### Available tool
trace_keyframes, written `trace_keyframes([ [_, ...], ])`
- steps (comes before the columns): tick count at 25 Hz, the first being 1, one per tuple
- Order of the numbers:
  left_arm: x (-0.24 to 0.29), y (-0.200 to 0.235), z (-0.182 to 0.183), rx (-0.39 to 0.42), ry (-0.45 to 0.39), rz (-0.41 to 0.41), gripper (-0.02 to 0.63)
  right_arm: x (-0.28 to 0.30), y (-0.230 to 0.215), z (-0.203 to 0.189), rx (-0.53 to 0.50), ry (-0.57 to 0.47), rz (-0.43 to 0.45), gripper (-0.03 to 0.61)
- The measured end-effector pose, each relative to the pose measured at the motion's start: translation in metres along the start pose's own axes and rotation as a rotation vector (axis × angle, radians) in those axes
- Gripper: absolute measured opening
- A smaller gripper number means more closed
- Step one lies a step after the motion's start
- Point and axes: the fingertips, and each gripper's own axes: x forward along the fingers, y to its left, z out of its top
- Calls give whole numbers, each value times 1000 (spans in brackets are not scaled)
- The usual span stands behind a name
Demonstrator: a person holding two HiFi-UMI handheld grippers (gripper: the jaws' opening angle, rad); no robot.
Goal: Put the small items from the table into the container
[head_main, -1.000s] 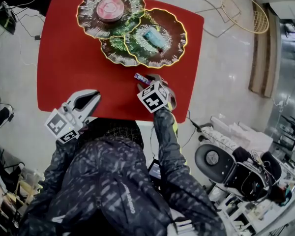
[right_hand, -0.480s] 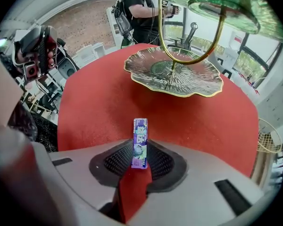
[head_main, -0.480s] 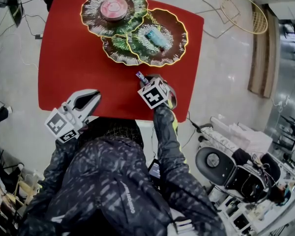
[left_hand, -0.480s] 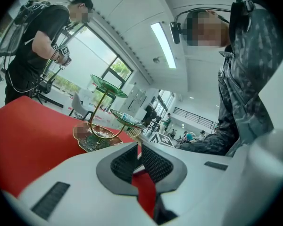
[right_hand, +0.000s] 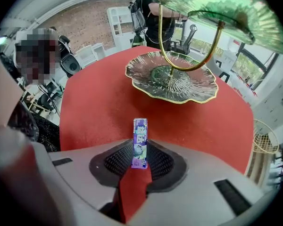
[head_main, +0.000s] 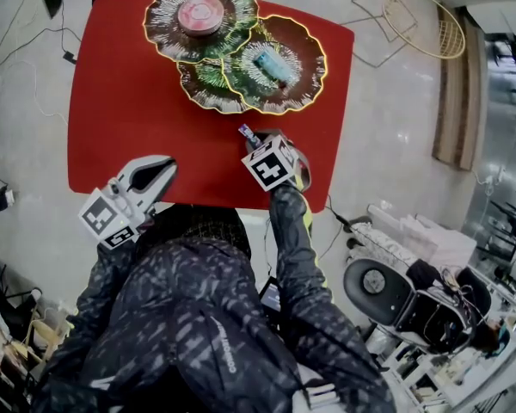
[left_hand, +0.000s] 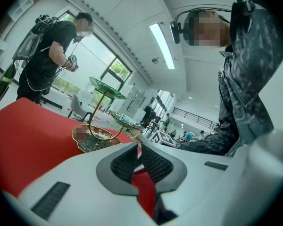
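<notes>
The table (head_main: pixel 129 101) top is smooth and matt. The tiered dishes (right_hand: pixel 188 86) are glossy, ribbed and glass-like, on a shiny gilt metal stem (right_hand: pixel 162 36). The gum stick (right_hand: pixel 140 131) has a glossy wrapper; the right gripper (right_hand: pixel 140 150) is matt plastic.

The purple stick pack (right_hand: pixel 140 135) is narrow, with a printed wrapper. It stands on end, with its lower half pinched between the fingers of the right gripper (right_hand: pixel 140 152) and its upper half projecting beyond them. It is at the near right of the red surface (head_main: pixel 129 119); contact with the surface cannot be determined.

The container (head_main: pixel 159 37) is a tiered stand of green, gold-rimmed leaf-shaped trays on a gold stem, standing at the far side of the surface. A round pink tin (head_main: pixel 198 14) sits centred on the top tray. The middle tray (head_main: pixel 305 80), to the right, carries a teal packet (head_main: pixel 269 61) lying flat.
</notes>
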Motion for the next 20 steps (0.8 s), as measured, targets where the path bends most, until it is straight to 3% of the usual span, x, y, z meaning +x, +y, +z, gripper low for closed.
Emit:
trace_keyframes([
  [20, 7, -27, 15, 42, -43, -83, 12, -82, 20, 40, -48, -106, -60, 92],
])
